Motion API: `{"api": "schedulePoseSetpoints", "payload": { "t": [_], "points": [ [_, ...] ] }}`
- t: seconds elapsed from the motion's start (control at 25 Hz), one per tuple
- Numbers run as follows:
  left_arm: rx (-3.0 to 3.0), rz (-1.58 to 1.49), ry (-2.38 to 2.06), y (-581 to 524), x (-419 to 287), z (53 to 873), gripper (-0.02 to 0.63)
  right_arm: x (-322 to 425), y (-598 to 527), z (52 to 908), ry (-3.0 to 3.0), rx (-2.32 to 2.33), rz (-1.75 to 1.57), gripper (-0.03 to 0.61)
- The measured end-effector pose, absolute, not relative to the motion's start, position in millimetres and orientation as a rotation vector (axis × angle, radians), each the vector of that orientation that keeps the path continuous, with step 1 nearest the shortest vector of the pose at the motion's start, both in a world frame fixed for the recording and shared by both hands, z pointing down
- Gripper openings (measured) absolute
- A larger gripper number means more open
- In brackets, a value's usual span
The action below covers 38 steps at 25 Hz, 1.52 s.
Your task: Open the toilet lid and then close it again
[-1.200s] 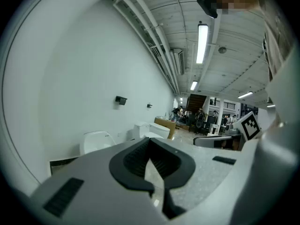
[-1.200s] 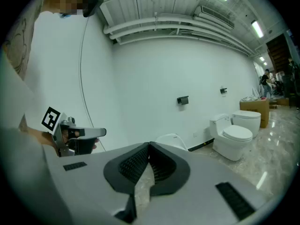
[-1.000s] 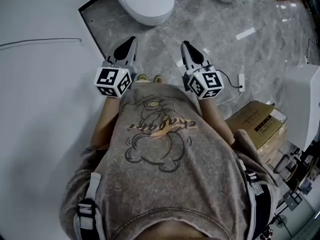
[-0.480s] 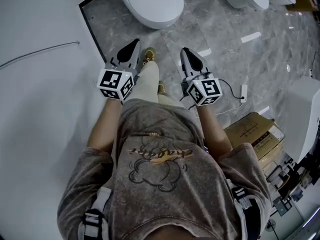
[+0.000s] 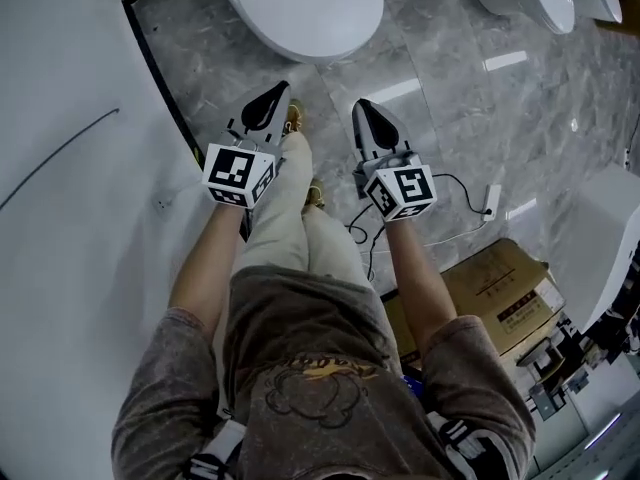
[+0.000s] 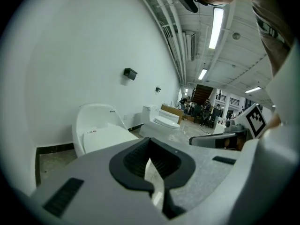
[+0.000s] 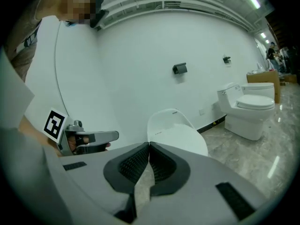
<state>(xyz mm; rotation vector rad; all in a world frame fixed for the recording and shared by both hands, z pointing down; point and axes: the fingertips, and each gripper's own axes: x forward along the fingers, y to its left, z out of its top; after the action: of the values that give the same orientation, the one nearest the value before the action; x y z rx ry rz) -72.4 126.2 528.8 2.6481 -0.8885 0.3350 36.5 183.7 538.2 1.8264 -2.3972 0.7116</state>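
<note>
The person has stepped closer, so the toilet lid point(image 5: 300, 8) now lies just ahead, down and untouched. The left gripper point(image 5: 272, 96) and right gripper point(image 5: 365, 113) have sunk lower, both pressed together and empty, so opening can begin once they reach it

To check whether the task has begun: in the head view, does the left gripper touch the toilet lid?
No, the left gripper hangs above the grey floor, apart from the toilet lid.
</note>
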Motion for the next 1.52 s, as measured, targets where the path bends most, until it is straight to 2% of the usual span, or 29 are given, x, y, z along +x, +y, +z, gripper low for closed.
{"api": "schedulePoseSetpoints", "payload": {
  "t": [0.36,0.68,0.96,1.52],
  "points": [
    [2.568,0.397,-0.893,79.7,-47.7,701.9,0.009,48.8,131.3,700.0,-2.327,1.782,0.810,0.027],
    [2.534,0.477,-0.904,56.3,-41.5,794.2,0.009,56.1,103.7,789.2,-2.295,1.717,0.849,0.028],
    [2.512,0.451,-0.914,47.1,-39.6,811.2,0.009,57.9,91.4,808.8,-2.292,1.718,0.861,0.027],
    [2.454,0.440,-0.942,46.3,-37.4,789.1,0.009,60.9,79.7,781.4,-2.347,1.713,0.834,0.026]
  ]
}}
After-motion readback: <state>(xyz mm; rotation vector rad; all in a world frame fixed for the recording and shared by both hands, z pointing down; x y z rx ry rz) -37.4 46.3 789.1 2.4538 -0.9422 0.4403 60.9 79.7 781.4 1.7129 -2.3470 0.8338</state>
